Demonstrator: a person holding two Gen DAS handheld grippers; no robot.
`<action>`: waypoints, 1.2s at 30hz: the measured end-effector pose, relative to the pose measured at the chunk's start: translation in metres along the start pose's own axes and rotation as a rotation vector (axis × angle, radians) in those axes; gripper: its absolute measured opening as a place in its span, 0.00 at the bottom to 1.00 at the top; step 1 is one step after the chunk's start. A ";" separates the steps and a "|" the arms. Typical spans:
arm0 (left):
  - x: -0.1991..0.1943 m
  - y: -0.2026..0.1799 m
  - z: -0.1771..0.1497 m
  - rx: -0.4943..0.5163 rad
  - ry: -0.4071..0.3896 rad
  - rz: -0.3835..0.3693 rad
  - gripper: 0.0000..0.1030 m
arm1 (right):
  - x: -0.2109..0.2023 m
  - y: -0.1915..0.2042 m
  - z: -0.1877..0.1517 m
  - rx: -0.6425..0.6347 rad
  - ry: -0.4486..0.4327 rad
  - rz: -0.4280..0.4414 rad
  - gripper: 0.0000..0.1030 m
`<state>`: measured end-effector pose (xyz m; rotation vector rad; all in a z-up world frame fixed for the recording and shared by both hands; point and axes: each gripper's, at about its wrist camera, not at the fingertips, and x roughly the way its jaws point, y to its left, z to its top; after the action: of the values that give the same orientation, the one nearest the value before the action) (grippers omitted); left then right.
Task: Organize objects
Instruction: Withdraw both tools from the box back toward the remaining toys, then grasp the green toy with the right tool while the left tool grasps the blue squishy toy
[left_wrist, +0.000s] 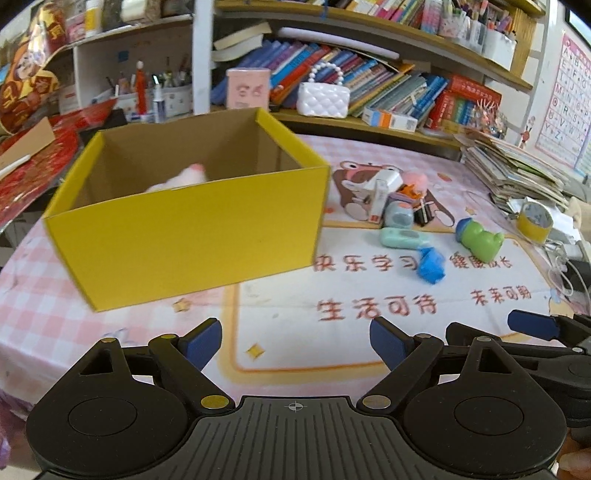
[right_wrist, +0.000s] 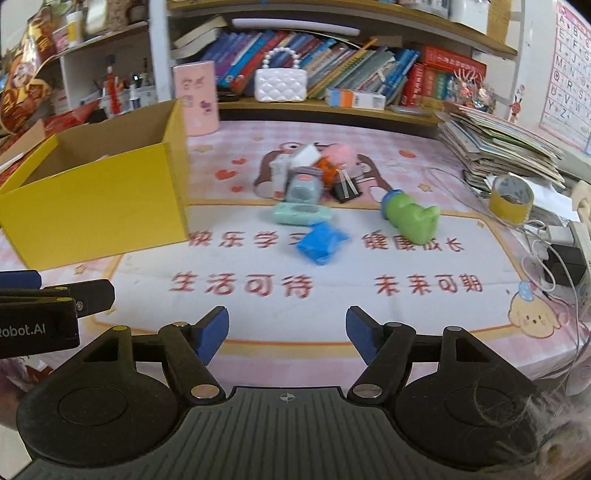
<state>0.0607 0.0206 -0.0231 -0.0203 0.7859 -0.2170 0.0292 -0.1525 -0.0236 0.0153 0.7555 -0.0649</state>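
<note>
Two grippers hang over the pink tablecloth (right_wrist: 406, 325), and both are empty. The left gripper (left_wrist: 295, 341) has its blue pads wide apart with nothing between them, and it points at the cloth just in front of the yellow box (left_wrist: 184, 229). The right gripper (right_wrist: 287, 334) is open too, a bit less wide, and it holds nothing. The yellow box stands open at the top, and something soft and pink-white (left_wrist: 184, 177) peeks out from inside it, but it is too blurry to name. The toys that are not put away yet lie in a little heap to the right of the box: a green toy (right_wrist: 410, 218) lying on its side, a blue crinkly packet (right_wrist: 321, 242), a mint green case (right_wrist: 301, 214), a small grey-blue gadget (right_wrist: 301, 188), a pink fluffy ball (right_wrist: 341, 153) and some more bits behind them. So the job looks partly done, and I think this is the moment between toys, going for the next one. The blue packet is the nearest toy in front of the right gripper. The next move needs a hand to reach out to the heap, come down over one toy, and close on it without knocking the others about.
</note>
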 end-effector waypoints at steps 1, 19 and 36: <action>0.003 -0.005 0.002 0.002 0.003 -0.003 0.89 | 0.002 -0.006 0.003 0.005 0.000 -0.001 0.67; 0.058 -0.069 0.039 0.031 0.068 0.072 0.89 | 0.054 -0.091 0.041 0.078 0.050 0.033 0.67; 0.076 -0.100 0.060 -0.033 0.019 0.142 0.89 | 0.083 -0.129 0.068 0.012 0.028 0.075 0.67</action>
<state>0.1361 -0.0960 -0.0237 0.0067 0.8067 -0.0696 0.1272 -0.2880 -0.0297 0.0562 0.7819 0.0024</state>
